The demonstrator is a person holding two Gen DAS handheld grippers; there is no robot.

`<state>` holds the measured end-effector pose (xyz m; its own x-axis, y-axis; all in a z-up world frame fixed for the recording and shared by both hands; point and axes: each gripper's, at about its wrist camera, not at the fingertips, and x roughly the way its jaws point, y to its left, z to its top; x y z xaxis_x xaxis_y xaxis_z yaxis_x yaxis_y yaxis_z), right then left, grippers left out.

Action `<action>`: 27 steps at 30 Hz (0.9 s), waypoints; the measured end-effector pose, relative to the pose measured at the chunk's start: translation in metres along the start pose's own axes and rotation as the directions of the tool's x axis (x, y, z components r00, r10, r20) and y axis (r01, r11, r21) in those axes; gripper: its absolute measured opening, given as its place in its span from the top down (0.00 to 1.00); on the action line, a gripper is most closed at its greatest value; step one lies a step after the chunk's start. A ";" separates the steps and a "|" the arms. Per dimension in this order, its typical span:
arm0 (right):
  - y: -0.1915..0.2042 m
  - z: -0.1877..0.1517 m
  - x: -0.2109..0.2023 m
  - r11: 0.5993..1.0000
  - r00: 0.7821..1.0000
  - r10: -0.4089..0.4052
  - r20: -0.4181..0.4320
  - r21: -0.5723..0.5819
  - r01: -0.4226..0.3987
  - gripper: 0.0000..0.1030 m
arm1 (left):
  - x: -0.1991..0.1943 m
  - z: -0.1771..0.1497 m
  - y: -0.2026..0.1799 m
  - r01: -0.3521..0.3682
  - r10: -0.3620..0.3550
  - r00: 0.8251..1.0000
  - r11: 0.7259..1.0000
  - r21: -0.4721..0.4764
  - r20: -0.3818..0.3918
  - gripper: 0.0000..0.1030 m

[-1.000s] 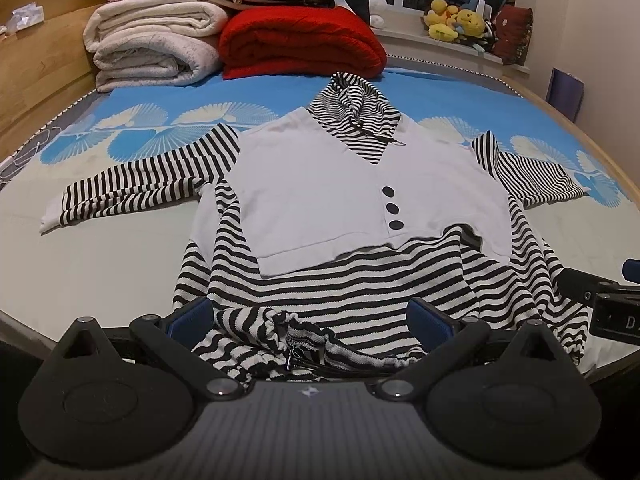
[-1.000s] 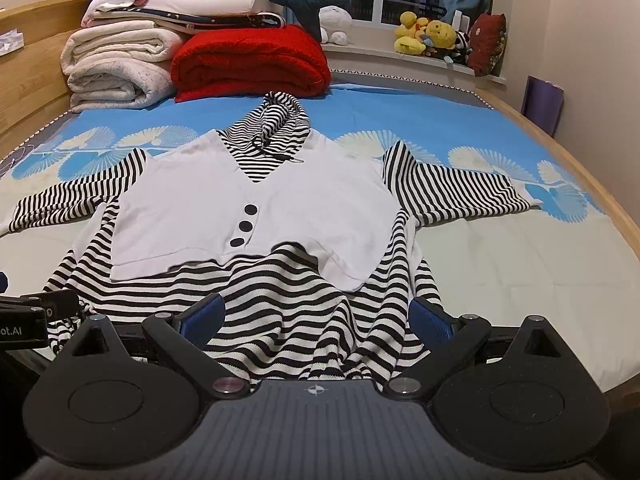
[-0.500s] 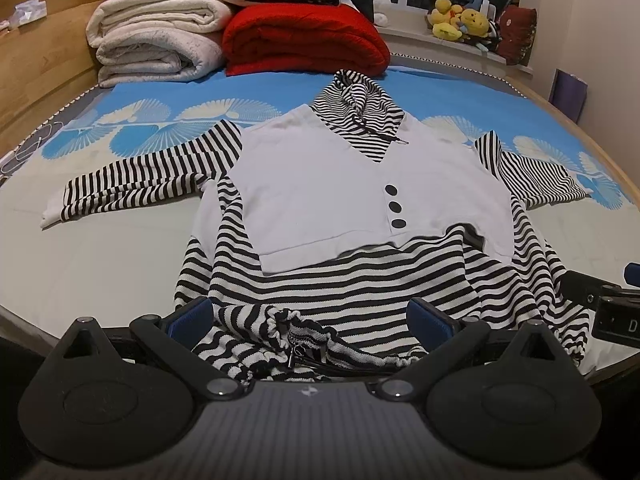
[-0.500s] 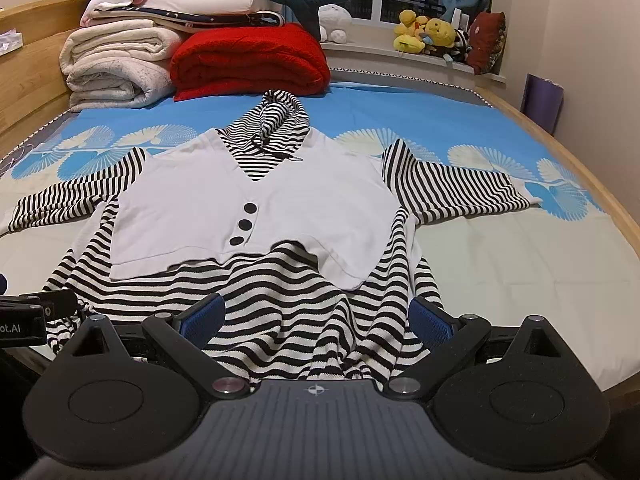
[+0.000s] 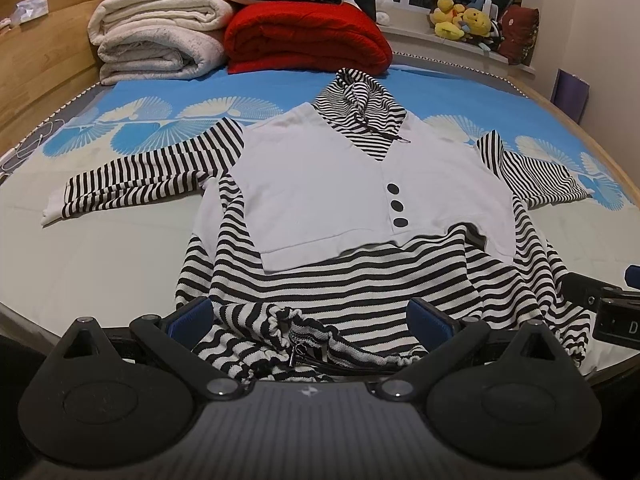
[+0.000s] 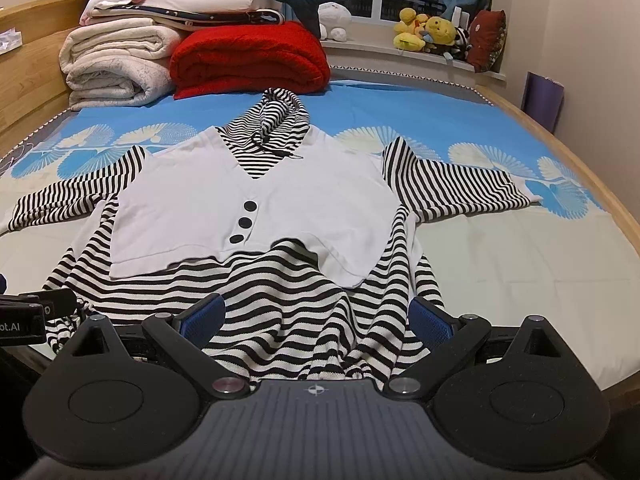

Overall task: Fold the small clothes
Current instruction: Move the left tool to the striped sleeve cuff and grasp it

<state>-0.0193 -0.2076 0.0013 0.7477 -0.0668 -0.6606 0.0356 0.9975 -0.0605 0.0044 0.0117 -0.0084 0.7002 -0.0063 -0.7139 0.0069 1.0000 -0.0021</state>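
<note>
Striped hoodie (image 5: pixel 332 280) with a plain white vest panel lies front-up across the bed (image 5: pixel 100 264), hood toward the headboard end, sleeves flung out to both side edges, hem bunched at the foot edge. From the left wrist camera, the left gripper (image 5: pixel 310 316) hangs over that hem with its blue pads spread wide and nothing between them; the gathered drawstring edge sits crumpled just under and between them. The knit looks soft and ribbed, and the white panel is smoother, with three dark round buttons (image 5: pixel 397 205). Folded cream blankets (image 5: pixel 160 40) and a thick red one (image 5: pixel 304 36) are stacked at the head corner.

From the right wrist camera, the right gripper (image 6: pixel 316 316) is likewise parted and empty over the hem's other side, where the cloth rises in loose folds. The right sleeve (image 6: pixel 460 188) lies flat toward the bed's right edge.

My worry is the bunched hem: a pinch there could catch only the top layer, so the back would drag and the fold come out lopsided. The loose white panel could also slide off-centre as the fabric lifts.
</note>
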 end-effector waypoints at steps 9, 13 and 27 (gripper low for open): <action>0.000 -0.001 0.007 1.000 1.000 -0.008 -0.024 0.011 0.009 0.05 | 0.002 0.004 0.004 -0.013 0.013 1.000 0.999 -0.029 0.012 0.00; -0.003 0.003 0.011 1.000 1.000 -0.008 -0.027 0.029 0.009 0.07 | 0.005 0.018 0.013 -0.018 0.021 0.999 0.998 -0.061 0.042 0.00; -0.009 0.025 0.015 0.998 0.994 -0.050 0.101 -0.024 0.053 0.21 | 0.102 0.126 0.099 -0.132 0.140 0.988 0.984 -0.116 0.059 0.41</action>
<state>0.0081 -0.2171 0.0101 0.8083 -0.1143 -0.5775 0.0592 0.9918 -0.1135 0.1667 0.1098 0.0067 0.7352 0.1332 -0.6647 -0.1688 0.9856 0.0108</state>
